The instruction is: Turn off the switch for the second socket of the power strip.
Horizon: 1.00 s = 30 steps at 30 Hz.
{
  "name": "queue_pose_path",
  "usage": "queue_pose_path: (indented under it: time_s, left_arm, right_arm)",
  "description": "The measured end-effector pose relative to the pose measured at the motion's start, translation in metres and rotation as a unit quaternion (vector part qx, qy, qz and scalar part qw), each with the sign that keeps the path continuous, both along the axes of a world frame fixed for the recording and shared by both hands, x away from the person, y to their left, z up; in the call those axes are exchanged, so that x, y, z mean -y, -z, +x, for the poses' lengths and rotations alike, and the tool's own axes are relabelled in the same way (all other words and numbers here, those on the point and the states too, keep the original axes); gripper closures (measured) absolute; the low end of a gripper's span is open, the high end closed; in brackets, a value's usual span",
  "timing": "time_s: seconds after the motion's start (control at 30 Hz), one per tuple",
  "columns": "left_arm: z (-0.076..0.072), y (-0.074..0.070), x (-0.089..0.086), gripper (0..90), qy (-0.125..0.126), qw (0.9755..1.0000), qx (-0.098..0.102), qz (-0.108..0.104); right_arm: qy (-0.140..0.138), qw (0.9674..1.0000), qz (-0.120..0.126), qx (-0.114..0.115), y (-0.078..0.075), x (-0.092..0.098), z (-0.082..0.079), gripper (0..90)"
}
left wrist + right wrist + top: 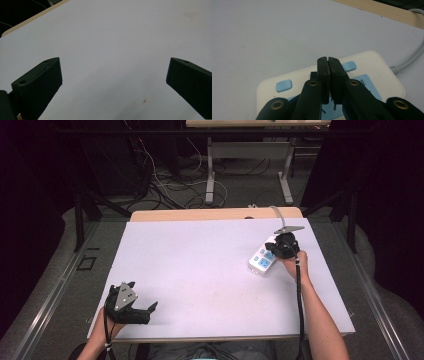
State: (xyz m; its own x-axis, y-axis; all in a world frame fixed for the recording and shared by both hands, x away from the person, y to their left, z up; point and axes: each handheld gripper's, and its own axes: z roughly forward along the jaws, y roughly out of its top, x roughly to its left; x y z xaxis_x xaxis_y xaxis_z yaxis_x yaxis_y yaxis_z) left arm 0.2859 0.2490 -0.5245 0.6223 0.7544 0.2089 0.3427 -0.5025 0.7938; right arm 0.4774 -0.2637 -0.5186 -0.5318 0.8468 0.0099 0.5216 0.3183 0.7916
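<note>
- Spanning most of the high view, a desk [210, 270] with a pale lilac-white top is being shown, its wooden far edge left bare along the back.
- A second desk [250, 124] is being glimpsed far behind, with loose cables [165, 185] lying on the floor between the two.
- A person's right forearm [322, 320] is being stretched forward over the desk's right side, and the left hand [107, 330] is being kept at the near left corner.
- The left tongs [142, 312] are being held low over the near left part of the desk, released, the two black jaws standing wide apart with bare desk top between them in the left gripper view [113, 82].
- A white power strip [263, 257] with light blue socket faces and blue switches is lying on the right side of the desk, near the far edge, its grey cord [276, 212] being led off over that back edge.
- The right tongs [276, 251] are being pressed down over the strip's far end; in the right gripper view [328, 75] the jaws are clenched together above a blue socket face, with small dark prongs just visible beneath them, though whether anything is being gripped cannot be told.
</note>
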Motion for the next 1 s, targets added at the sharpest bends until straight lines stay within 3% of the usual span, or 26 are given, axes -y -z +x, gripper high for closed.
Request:
queue_pose_path:
  time_s: [0.33, 0.57, 0.7, 0.73, 0.77, 0.87, 1.0]
  left_arm:
    - [0.0, 0.0, 0.0, 0.2, 0.001, 1.0, 0.001, 0.0]
    - [0.0, 0.0, 0.0, 0.2, 0.001, 1.0, 0.001, 0.0]
    - [-0.001, 0.0, 0.0, 0.2, 0.0, 1.0, 0.002, -0.002]
    - [-0.001, 0.0, 0.0, 0.2, 0.001, 1.0, 0.002, -0.001]
    - [-0.001, -0.001, 0.0, 0.2, 0.001, 1.0, 0.0, 0.0]
    - [-0.001, 0.0, 0.0, 0.2, 0.001, 1.0, 0.0, -0.001]
    - [-0.001, -0.001, 0.0, 0.2, 0.002, 1.0, 0.0, 0.0]
  right_arm:
    - [-0.015, 0.9999, 0.006, -0.001, -0.012, -0.001, -0.011, 79.6]
    - [-0.034, 0.9994, 0.004, -0.002, -0.019, -0.003, -0.019, 67.3]
    - [-0.047, 0.9988, 0.008, -0.006, -0.022, -0.005, -0.022, 49.0]
    - [-0.05, 0.9987, 0.006, -0.009, -0.022, -0.006, -0.023, 38.4]
    - [-0.05, 0.9987, 0.006, -0.009, -0.022, -0.006, -0.023, 38.4]
    - [-0.05, 0.9987, 0.0, -0.014, -0.023, -0.008, -0.024, 21.2]
    - [-0.048, 0.9988, 0.0, -0.012, -0.023, -0.01, -0.025, 7.5]
